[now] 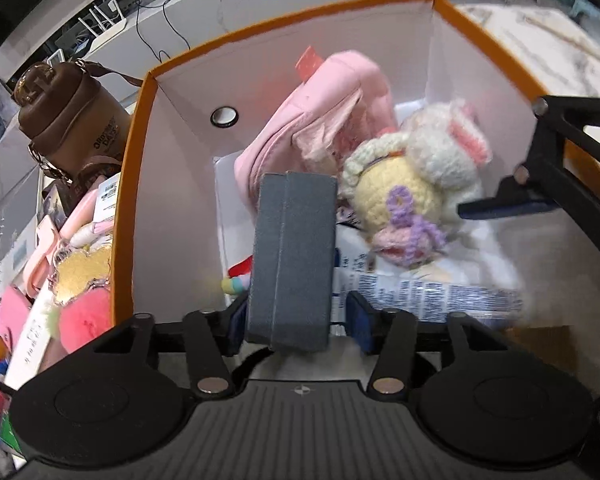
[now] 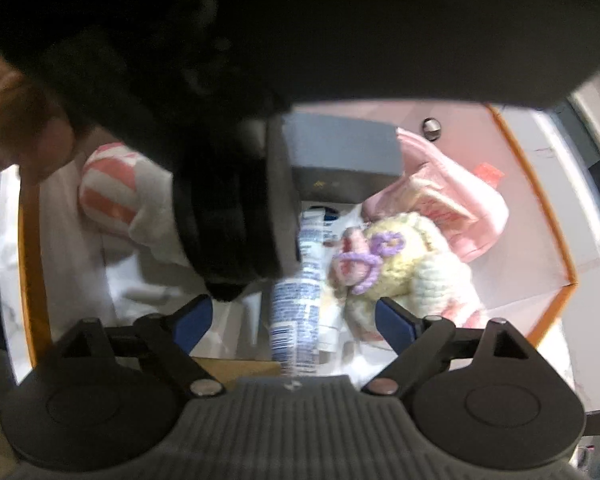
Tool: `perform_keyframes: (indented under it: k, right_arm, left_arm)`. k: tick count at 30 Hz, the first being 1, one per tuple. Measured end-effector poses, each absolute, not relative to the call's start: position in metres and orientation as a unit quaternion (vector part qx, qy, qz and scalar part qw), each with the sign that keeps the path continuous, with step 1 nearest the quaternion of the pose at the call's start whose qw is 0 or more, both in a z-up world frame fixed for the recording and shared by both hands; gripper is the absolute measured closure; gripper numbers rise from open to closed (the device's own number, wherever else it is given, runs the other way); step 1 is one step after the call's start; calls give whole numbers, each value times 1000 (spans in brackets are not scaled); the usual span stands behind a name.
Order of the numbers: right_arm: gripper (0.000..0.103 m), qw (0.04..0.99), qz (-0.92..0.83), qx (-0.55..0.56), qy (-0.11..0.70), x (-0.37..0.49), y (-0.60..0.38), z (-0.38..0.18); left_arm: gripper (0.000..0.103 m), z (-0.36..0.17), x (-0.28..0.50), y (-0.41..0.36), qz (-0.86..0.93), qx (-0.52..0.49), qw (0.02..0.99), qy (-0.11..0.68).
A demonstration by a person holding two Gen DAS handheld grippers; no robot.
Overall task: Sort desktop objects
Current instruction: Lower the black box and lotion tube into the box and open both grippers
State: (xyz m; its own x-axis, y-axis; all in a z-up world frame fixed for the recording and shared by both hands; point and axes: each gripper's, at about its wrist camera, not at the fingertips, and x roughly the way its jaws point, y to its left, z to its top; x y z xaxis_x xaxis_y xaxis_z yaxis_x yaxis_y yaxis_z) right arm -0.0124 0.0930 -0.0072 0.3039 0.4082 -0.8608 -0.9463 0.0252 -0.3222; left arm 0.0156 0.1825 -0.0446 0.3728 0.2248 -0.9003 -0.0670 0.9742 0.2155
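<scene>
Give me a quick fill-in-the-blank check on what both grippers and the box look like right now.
1. The left gripper is shut on a ____ case.
2. The right gripper has its fingers ____ and holds nothing.
3. The storage box has an ____ rim.
4. The crocheted doll in the box wears a ____ yarn bow.

Missing words: grey; open; orange; purple

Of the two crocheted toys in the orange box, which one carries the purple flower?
The pale yellow crocheted toy, lying nearer the grey case held by the left gripper. The white toy behind it has pink ears and no flower.
</scene>
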Motion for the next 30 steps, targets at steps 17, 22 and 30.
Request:
perform_keyframes:
  k: [17,22,30]
  right_arm:
    - [12,703,510,-417,269,-11,63,43]
    - [10,722,509,-387,265,-9,62,50]
    - [9,755,504,-323,267,-13,47,66]
  left_arm:
    - [21,0,6,168,123,120,846,505]
    - [20,13,-5,160,132,89,854,495]
    - [16,34,-21,152,185,69,868,456]
